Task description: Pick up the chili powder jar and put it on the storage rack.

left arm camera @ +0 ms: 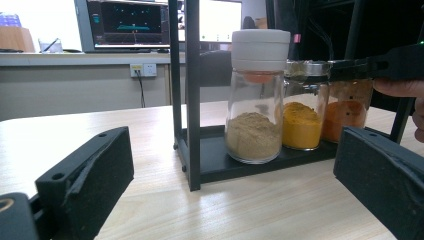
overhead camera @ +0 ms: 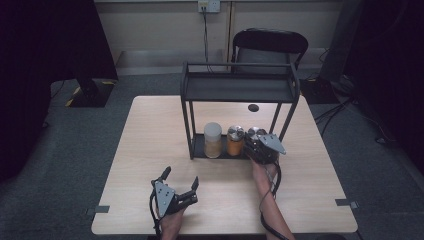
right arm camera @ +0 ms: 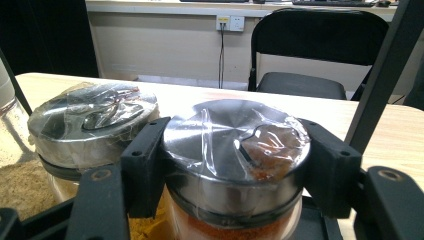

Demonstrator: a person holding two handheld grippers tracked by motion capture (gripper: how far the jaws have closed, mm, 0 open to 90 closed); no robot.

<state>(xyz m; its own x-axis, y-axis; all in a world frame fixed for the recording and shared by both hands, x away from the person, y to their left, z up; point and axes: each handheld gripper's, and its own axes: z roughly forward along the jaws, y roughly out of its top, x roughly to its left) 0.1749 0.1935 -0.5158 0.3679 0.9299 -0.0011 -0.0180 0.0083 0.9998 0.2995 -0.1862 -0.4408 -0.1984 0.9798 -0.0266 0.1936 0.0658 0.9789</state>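
A black two-tier rack (overhead camera: pixel 240 89) stands mid-table. Its bottom shelf carries three spice jars. The white-capped jar of tan powder (overhead camera: pixel 212 140) (left arm camera: pixel 256 105) is leftmost. Beside it is a steel-lidded jar of yellow powder (overhead camera: pixel 235 141) (left arm camera: pixel 301 115) (right arm camera: pixel 92 120). The steel-lidded jar of orange-red powder (overhead camera: pixel 256 133) (left arm camera: pixel 348 112) (right arm camera: pixel 235 135) is rightmost. My right gripper (overhead camera: pixel 256 141) (right arm camera: pixel 237 155) is shut on that jar's foil-wrapped lid, one jaw on each side. My left gripper (overhead camera: pixel 181 176) (left arm camera: pixel 233 165) rests low near the table's front edge, open with nothing between its jaws, and faces the rack.
The rack's top shelf (overhead camera: pixel 237 87) is bare and its posts (left arm camera: pixel 192 95) frame the jars closely. A black chair (overhead camera: pixel 270 42) (right arm camera: pixel 320 50) stands behind the table. A small dark disc (overhead camera: pixel 253 107) lies on the tabletop behind the rack.
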